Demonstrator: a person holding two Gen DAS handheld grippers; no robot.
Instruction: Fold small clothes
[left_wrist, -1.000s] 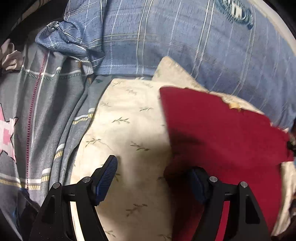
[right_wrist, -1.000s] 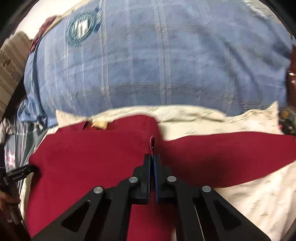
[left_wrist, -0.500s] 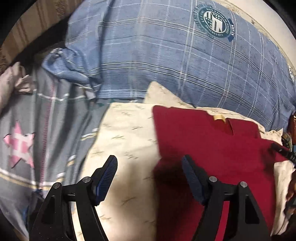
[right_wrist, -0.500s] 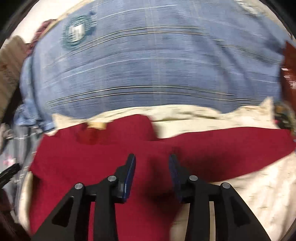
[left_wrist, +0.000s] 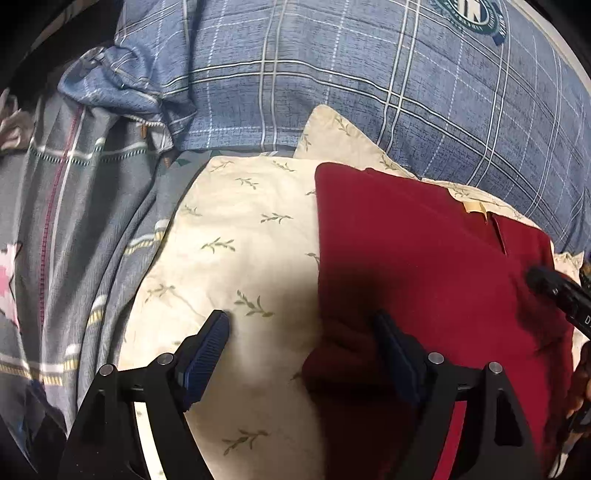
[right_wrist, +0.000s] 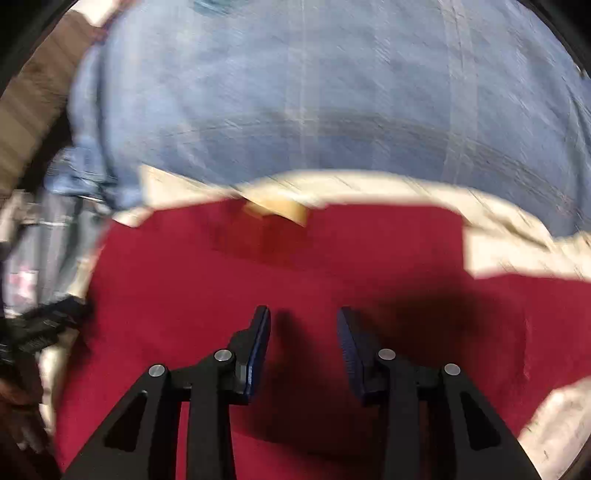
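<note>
At the left edge of the bed lies a grey striped bedsheet (left_wrist: 74, 229) with a pink star print. Beside it, toward the middle, a cream pillow (left_wrist: 236, 236) with a small leaf pattern carries the task's thing: a red garment (left_wrist: 424, 258) spread flat over the pillow's right part, its straight left edge running down the pillow. A pale label (left_wrist: 474, 206) shows at the garment's far edge near the neckline. Behind the pillow, along the far side of the bed, sits a blue plaid pillow (left_wrist: 369, 74) with a round green badge at its far right corner.

The left gripper (left_wrist: 303, 343) stands wide, its jaws having just been opening; one finger hangs over bare cream pillow, the other over the garment's left edge, which passes between them unpinched.

In the right wrist view, blurred by motion, the right gripper (right_wrist: 303, 332) is narrowly parted over the middle of the red garment (right_wrist: 332, 266), its jaws lately opened and nothing clamped in them. The garment's right part seems to stretch toward the pillow's right edge, though the smear makes its outline uncertain.

No container is in view.
</note>
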